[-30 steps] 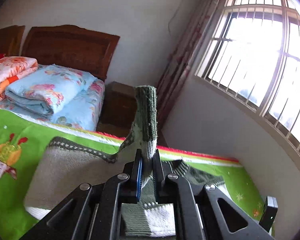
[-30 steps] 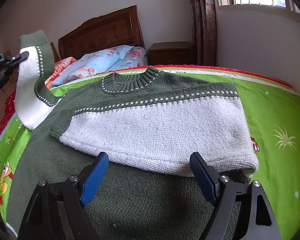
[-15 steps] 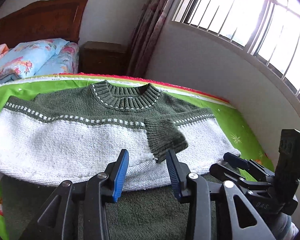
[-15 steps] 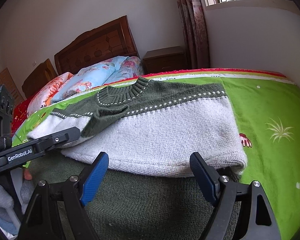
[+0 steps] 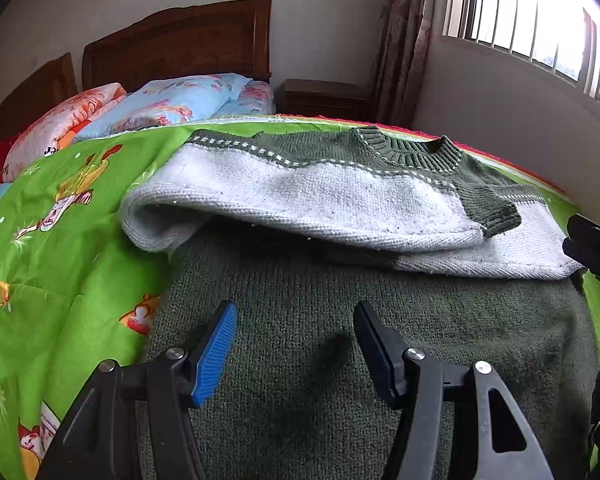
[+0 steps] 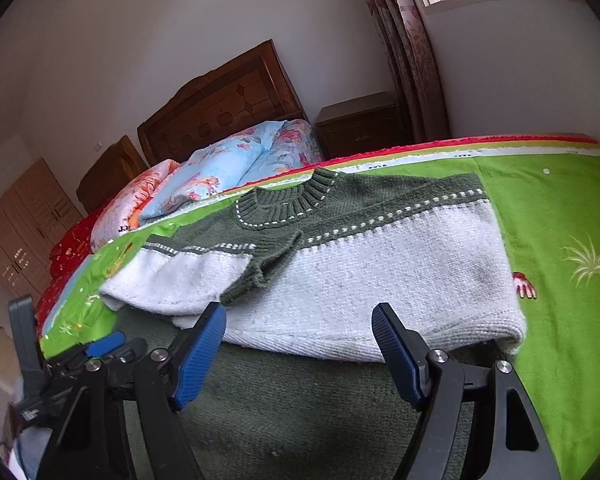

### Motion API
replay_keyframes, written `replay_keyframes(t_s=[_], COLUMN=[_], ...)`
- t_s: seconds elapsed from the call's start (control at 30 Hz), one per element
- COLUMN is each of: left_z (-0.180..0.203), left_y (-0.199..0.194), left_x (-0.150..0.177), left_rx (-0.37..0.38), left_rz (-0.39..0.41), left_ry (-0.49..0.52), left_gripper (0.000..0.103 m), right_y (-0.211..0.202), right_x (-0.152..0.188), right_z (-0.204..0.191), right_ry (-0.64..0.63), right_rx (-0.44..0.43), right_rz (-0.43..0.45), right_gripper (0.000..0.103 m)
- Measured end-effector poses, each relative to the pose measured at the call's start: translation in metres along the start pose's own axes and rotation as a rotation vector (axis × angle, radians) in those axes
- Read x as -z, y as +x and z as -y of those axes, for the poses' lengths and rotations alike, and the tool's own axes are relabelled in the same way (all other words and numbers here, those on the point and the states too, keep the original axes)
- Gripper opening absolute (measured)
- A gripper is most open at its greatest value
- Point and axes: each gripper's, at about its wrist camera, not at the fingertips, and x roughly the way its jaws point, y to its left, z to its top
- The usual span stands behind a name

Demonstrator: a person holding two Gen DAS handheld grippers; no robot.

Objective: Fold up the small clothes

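A green and white knit sweater point(image 5: 340, 200) lies on the bed, both sleeves folded in across its chest; the left sleeve's green cuff point(image 5: 490, 210) rests on the white band. It also shows in the right wrist view point(image 6: 380, 264). My left gripper point(image 5: 296, 344) is open and empty, low over the sweater's dark green lower part. My right gripper point(image 6: 300, 352) is open and empty over the same green part. The left gripper point(image 6: 100, 350) shows at the lower left of the right wrist view.
The bed has a bright green cartoon-print cover point(image 5: 52, 240). Folded blue point(image 5: 172, 104) and orange floral quilts lie by the wooden headboard point(image 5: 180, 40). A nightstand point(image 6: 360, 124), a curtain and a barred window point(image 5: 540, 20) stand beyond the bed.
My left gripper laid the sleeve across the sweater's chest, let go of it, opened wide and drew back to the lower left. The right gripper stayed open and barely moved.
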Motion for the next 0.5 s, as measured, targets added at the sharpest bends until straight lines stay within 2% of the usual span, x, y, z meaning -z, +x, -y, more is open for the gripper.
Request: replay_keyframes(t_s=[0.1, 0.13, 0.23, 0.33, 0.4, 0.47, 0.5], left_z=[0.002, 0.004, 0.005, 0.004, 0.009, 0.014, 0.013], left_y=[0.007, 0.012, 0.012, 0.013, 0.016, 0.018, 0.019], left_x=[0.001, 0.001, 0.002, 0.001, 0.000, -0.001, -0.001], left_rx=[-0.001, -0.002, -0.009, 0.011, 0.029, 0.018, 0.026], left_rz=[-0.021, -0.042, -0.035, -0.044, -0.056, -0.065, -0.068], left_ry=[0.012, 0.016, 0.022, 0.018, 0.042, 0.069, 0.065], left_gripper=[0.062, 0.062, 0.062, 0.073, 0.086, 0.090, 0.092], right_y=[0.023, 0.031, 0.059, 0.077, 0.083, 0.092, 0.096], right_x=[-0.011, -0.012, -0.012, -0.011, -0.014, -0.019, -0.021], right_z=[-0.003, -0.002, 0.003, 0.000, -0.005, -0.009, -0.010], right_ry=[0.067, 0.089, 0.179, 0.192, 0.186, 0.191, 0.193], right_rx=[-0.081, -0.089, -0.110, -0.106, -0.108, -0.122, -0.121], right_rz=[-0.075, -0.093, -0.169, -0.189, -0.191, -0.203, -0.211], right_gripper=[0.103, 0.103, 0.103, 0.103, 0.103, 0.103, 0.083])
